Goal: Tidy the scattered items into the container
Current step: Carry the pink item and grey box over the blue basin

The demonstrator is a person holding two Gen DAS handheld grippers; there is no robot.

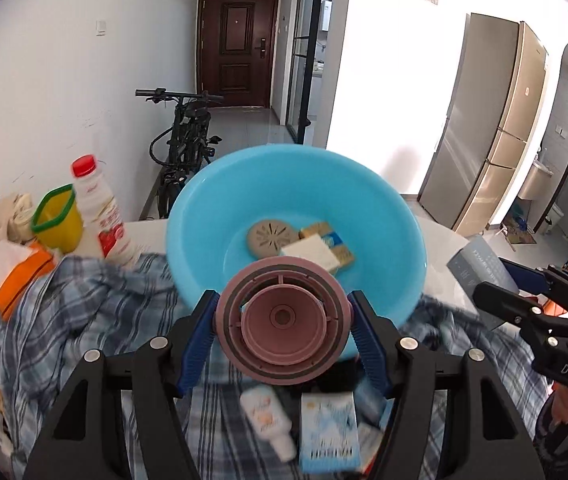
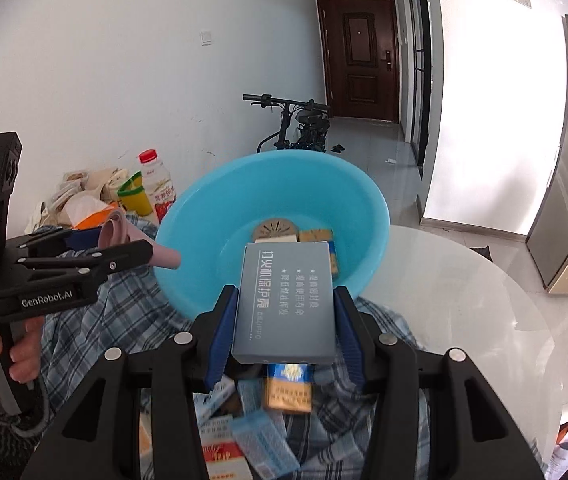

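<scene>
Two handheld grippers, the left gripper and the right gripper, each grip one item: one mauve funnel and one grey box. One blue basin holds three items. One red-capped bottle, one yellow cup, one plaid cloth and one bicycle stand nearby.

Both wrist cameras sit close above the table's near edge, facing the blue basin; they share it, the bicycle and door.
</scene>
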